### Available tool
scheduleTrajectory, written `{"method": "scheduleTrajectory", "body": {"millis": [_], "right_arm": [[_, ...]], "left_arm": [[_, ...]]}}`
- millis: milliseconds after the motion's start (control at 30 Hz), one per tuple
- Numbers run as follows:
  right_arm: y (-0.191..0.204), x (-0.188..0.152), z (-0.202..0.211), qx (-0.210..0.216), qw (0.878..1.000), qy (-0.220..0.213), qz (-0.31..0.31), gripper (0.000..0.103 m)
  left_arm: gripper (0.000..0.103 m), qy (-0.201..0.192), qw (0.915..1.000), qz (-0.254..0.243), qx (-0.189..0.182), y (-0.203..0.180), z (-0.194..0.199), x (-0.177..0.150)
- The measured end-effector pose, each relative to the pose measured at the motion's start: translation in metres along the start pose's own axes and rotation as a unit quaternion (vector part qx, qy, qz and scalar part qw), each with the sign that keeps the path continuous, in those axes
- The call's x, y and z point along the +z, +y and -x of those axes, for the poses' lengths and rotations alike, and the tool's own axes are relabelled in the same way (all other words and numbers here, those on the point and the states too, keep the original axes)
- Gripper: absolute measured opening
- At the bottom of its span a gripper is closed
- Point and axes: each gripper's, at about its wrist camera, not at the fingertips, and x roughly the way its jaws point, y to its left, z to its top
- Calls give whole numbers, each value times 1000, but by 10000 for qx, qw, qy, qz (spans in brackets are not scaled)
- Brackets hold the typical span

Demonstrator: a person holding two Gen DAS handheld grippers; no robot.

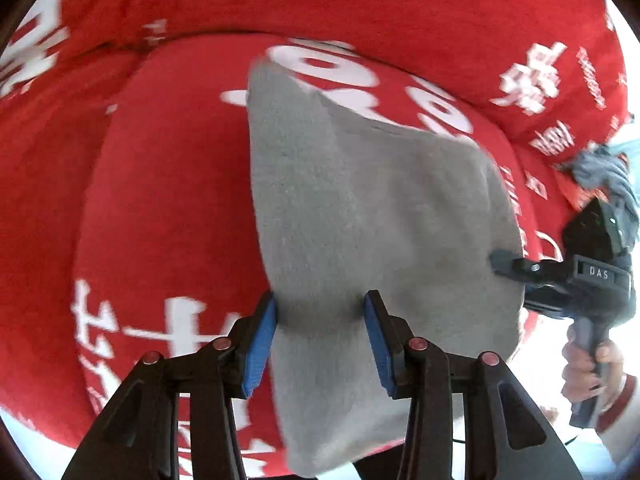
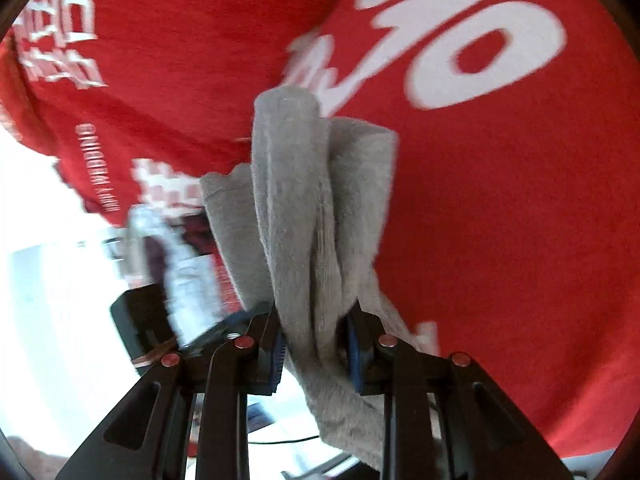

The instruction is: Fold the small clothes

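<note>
A small grey fleecy cloth [image 1: 372, 208] hangs stretched in the air between both grippers, above a red cover. My left gripper [image 1: 320, 300] is shut on one edge, with the fabric filling the gap between its blue pads [image 1: 262, 340]. In the left wrist view my right gripper [image 1: 502, 261] comes in from the right and pinches the opposite edge. The right wrist view shows the same grey cloth [image 2: 296, 208] bunched in folds and clamped by my right gripper [image 2: 314, 320]. The picture is blurred by motion.
A red cover with big white lettering [image 1: 160, 184] fills the background in both views. A blue-grey heap of clothes [image 1: 604, 172] lies at its right edge. A person's hand [image 1: 592, 364] holds the right gripper's handle. A dark blurred object [image 2: 136, 320] sits at the lower left.
</note>
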Motion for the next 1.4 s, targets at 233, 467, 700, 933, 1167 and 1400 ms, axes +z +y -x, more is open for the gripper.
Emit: {"method": "scheduleTrajectory", "body": {"millis": [233, 467, 700, 933, 1167, 1400], "right_arm": [[-5, 4, 50, -1842, 9811, -556, 180, 33], [51, -33, 36, -1647, 9790, -488, 1095, 8], [47, -47, -15, -2528, 9527, -137, 1679, 3], [30, -52, -9, -2586, 9521, -211, 1619, 0], [25, -62, -6, -2641, 9557, -41, 1298, 0], [26, -70, 6, -2619, 9603, 86, 956, 5]], "left_arm": [[45, -230, 9965, 155, 788, 19, 21, -8], [45, -455, 9977, -377, 339, -25, 30, -12], [45, -123, 9985, -409, 354, -34, -18, -23], [45, -40, 9969, -544, 571, -38, -10, -29], [45, 140, 9962, -217, 832, -33, -3, -37], [68, 180, 9942, -200, 1037, -38, 9, -48]]}}
